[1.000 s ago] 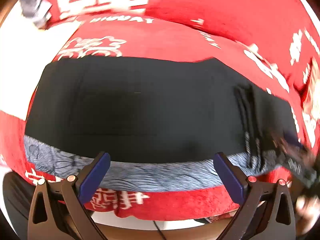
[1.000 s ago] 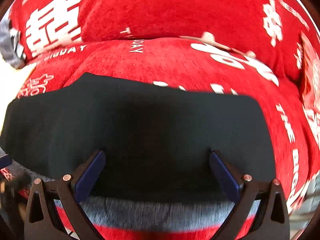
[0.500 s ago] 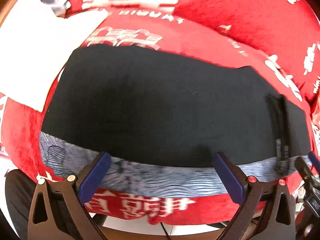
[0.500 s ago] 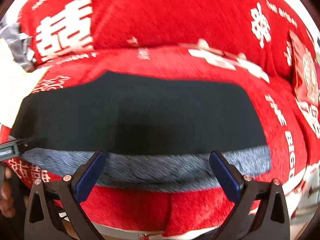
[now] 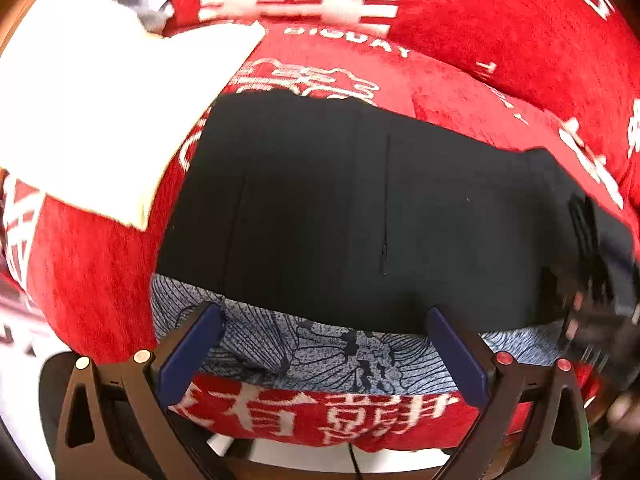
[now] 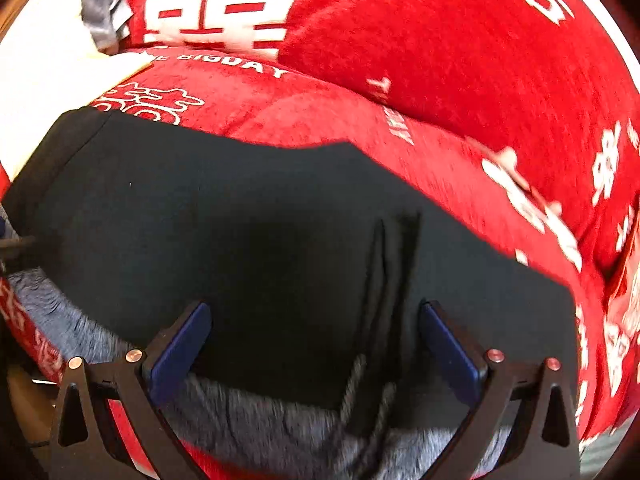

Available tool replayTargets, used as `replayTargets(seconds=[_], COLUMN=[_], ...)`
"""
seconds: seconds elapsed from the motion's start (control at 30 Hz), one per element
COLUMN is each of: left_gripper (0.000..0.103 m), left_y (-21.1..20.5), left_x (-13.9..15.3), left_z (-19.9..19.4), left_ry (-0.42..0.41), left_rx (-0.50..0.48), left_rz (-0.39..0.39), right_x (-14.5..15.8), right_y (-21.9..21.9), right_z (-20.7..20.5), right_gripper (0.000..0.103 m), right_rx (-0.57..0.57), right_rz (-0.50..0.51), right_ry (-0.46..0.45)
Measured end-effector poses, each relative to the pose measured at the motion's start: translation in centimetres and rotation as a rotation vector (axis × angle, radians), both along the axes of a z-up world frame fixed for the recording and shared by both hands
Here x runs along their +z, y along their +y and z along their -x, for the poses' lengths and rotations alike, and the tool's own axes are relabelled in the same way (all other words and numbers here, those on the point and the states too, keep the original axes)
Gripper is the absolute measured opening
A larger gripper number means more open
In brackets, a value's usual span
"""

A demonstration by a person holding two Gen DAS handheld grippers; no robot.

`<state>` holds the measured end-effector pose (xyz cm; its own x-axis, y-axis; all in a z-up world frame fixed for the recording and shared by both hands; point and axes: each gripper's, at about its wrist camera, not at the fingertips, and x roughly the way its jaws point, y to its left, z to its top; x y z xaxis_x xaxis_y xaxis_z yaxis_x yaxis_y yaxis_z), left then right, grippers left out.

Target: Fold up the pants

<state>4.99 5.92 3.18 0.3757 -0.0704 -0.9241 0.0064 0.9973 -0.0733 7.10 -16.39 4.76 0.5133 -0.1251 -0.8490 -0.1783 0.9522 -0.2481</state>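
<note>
The black pants (image 5: 360,208) lie flat across a red cushion, over a blue-grey patterned cloth (image 5: 320,348) that shows along their near edge. My left gripper (image 5: 324,344) is open and empty, hovering at the near edge of the pants. My right gripper (image 6: 316,340) is open and empty over the pants (image 6: 240,240), with a narrow fold and black drawstrings (image 6: 384,280) between its fingers. The right gripper shows blurred at the right edge of the left wrist view (image 5: 600,320).
The red cushion (image 5: 460,92) with white characters backs onto a red backrest (image 6: 440,40). A white cloth (image 5: 100,112) lies at the left, with a grey crumpled item (image 6: 100,12) behind it. The cushion's front edge (image 5: 320,412) is just below the grippers.
Both grippers have shifted: the left view slid left and drew closer, and the right gripper moved in over the pants so the fold and drawstrings now sit between its fingers. Both stayed open.
</note>
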Motion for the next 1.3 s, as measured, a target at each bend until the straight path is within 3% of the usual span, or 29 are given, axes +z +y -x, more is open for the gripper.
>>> replayTargets(seconds=[0.07,0.13,0.27,0.47,0.6,0.67,0.7,0.73,0.8,0.93,1.03,1.2,1.3], left_gripper=[0.103,0.103,0.103,0.103,0.103,0.103,0.103,0.103,0.103,0.103,0.103,0.103,0.103], left_y=[-0.5,-0.2,1.4,4.6,6.4,7.3,8.0,8.3,9.4,10.9,11.3,8.7,5.2], left_x=[-0.2,0.1,1.0,0.5,0.0,-0.1,-0.2,-0.3,-0.3,0.1,0.3,-0.1,-0.5], left_z=[0.2,0.5,0.9,1.2,1.4,1.3,1.1,0.8,0.0,-1.6,-2.9,-4.8,-5.3], left_ry=[-0.004,-0.009,-0.016,0.003,0.009,0.017,0.023,0.025,0.029,-0.005,-0.038,-0.043,-0.001], left_rx=[-0.022,-0.029,-0.029,-0.015,-0.016,-0.020,-0.026,-0.030,-0.044,-0.097,-0.165,-0.339,-0.406], left_rz=[-0.026,-0.004,0.081,0.173,0.210,0.245,0.277,0.296,0.337,0.439,0.482,0.580,0.513], right_x=[1.2,2.2,1.6,-2.5,-5.4,-5.8,-5.2,-3.8,-1.8,2.3,4.6,5.6,5.1], right_y=[0.3,1.2,4.2,9.6,12.1,12.8,12.9,12.9,12.6,12.3,11.7,10.9,11.4], right_z=[-1.6,-3.1,-7.4,-12.6,-14.7,-14.6,-14.1,-13.5,-12.4,-8.1,-5.8,-4.7,-5.5], right_gripper=[0.103,0.103,0.103,0.103,0.102,0.092,0.078,0.050,0.024,0.016,0.016,0.016,0.016], right_rx=[0.054,0.132,0.356,0.572,0.663,0.688,0.720,0.781,0.829,0.913,0.936,0.937,0.904], right_rz=[-0.038,-0.088,-0.206,-0.262,-0.400,-0.401,-0.388,-0.371,-0.347,-0.293,-0.302,-0.268,-0.250], right_ry=[-0.001,0.021,0.182,0.385,0.614,0.695,0.704,0.672,0.619,0.456,0.377,0.329,0.337])
